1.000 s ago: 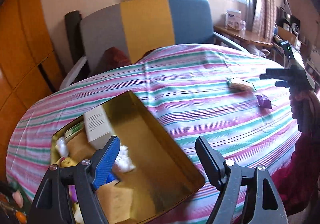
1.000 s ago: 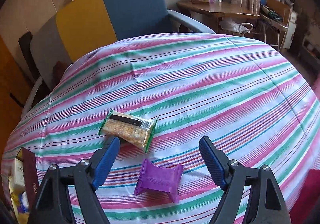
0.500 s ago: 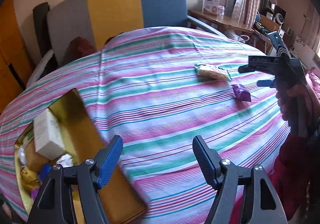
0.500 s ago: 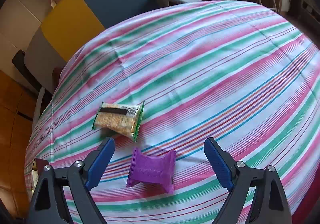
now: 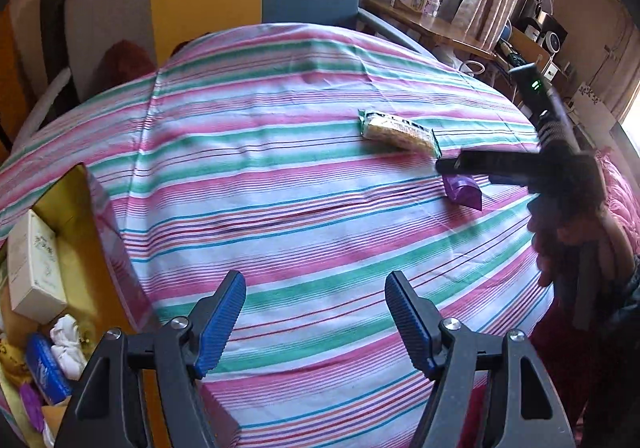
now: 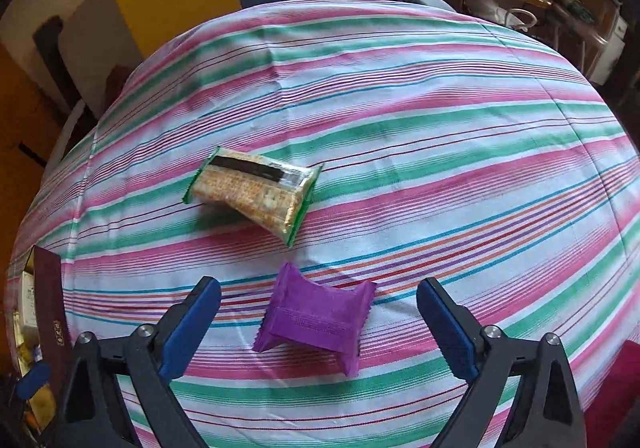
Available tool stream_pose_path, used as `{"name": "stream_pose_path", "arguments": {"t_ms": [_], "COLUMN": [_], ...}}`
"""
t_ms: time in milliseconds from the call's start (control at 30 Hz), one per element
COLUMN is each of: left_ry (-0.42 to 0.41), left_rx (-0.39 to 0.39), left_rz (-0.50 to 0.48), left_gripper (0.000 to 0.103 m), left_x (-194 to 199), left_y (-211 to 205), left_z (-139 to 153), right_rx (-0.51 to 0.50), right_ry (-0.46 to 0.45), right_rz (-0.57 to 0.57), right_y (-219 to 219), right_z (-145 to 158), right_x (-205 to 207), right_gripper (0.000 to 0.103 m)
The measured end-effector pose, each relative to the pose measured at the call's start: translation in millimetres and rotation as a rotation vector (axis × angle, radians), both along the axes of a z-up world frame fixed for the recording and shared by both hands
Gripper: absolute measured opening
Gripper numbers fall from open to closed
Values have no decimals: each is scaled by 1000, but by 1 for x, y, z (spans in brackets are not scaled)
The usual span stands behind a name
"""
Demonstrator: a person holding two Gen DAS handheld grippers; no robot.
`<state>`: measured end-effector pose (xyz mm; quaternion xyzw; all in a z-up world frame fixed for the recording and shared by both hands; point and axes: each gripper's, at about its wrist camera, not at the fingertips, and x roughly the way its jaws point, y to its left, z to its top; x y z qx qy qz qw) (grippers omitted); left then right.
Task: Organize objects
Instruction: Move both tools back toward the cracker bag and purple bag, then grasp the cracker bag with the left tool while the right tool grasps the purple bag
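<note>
Since a second ago the left gripper (image 5: 315, 312) has swung away from the gold-lined box (image 5: 76, 232) and out over the striped worktop (image 5: 280, 176), so the box now sits at the worktop's left edge, partly out of view, with a white carton (image 5: 34, 264) and small packets inside. Its jaws stand open over bare cloth with nothing between them. Right of the box, across the worktop, the right gripper (image 6: 319, 322) has come lower and its jaws are opening wide, the purple packet (image 6: 316, 318) lying between them untouched. Just beyond the purple packet, farther from the box, lies the green-edged cracker pack (image 6: 256, 192).
</note>
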<state>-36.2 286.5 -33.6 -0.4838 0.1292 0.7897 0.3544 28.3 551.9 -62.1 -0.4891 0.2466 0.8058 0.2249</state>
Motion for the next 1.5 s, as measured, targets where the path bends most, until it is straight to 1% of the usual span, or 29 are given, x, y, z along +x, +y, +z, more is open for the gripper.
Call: {"name": "stream_pose_path", "arguments": {"t_ms": [33,67,100,133,200,300,400,467,567,600,700,833,867,933,967,1000,1067,1100,1200,1267,1300,1333,1367,1400,1433,1500], "left_ry": [-14,-29,-39,-52,-69,-112,-200,-262,-305,-318,-379,-408,-404,-403,-397,-387,-350,-334,-244,-165,-121,-64,-35,-29,-57,-69], "left_rx": [8,13,15,16,23,42,69,80,88,96,122,118,109,89,85,88,63,39,-29,-99,-129,-165,-171,-165,-148,-137], "left_rz": [-2,-2,-3,-5,-8,-14,-12,-10,-3,2,44,114,131,171,189,194,188,178,133,59,23,-12,-30,-41,-49,-46], "left_gripper": [73,72,68,67,67,66,66,66,66,66,67,69,71,73,76,78,78,78,79,77,67,61,41,38,37,37], "left_x": [-2,-4,-6,-8,-13,-20,-31,-39,-48,-51,-66,-85,-90,-100,-104,-108,-111,-112,-108,-97,-90,-82,-78,-76,-75,-70], "left_y": [3,7,11,16,24,39,58,74,101,109,140,176,184,198,204,208,223,230,248,256,257,254,249,240,228,204], "left_z": [-1,-3,-4,-5,-7,-11,-19,-28,-37,-39,-47,-57,-60,-66,-67,-65,-62,-64,-65,-68,-68,-69,-68,-67,-66,-63], "right_rx": [3,17,46,48,50,55,67,81,85,82,65,44,32,6,-3,-18,-29,-39,-56,-55,-55,-54,-54,-52,-47,-42], "right_ry": [-26,-57,-97,-124,-130,-110,-48,1,68,84,139,217,229,258,272,293,300,304,319,327,329,330,330,328,321,302], "right_rz": [12,18,27,33,38,14,-43,-101,-187,-202,-240,-283,-288,-292,-297,-303,-303,-302,-304,-315,-321,-328,-334,-335,-333,-321], "right_y": [-2,-3,-5,-7,-8,-6,2,9,22,26,31,36,37,39,40,42,42,43,43,45,45,46,47,48,47,47], "right_z": [-4,-8,-12,-15,-15,-9,4,15,29,31,38,47,48,47,47,48,47,47,47,48,48,48,48,48,47,45], "right_x": [-3,-5,-7,-7,-4,0,11,21,37,36,38,49,51,51,51,53,54,53,54,57,58,59,60,61,60,56], "right_gripper": [102,92,55,49,46,45,45,45,45,45,45,45,45,45,45,45,45,45,45,45,45,45,45,45,45,46]}}
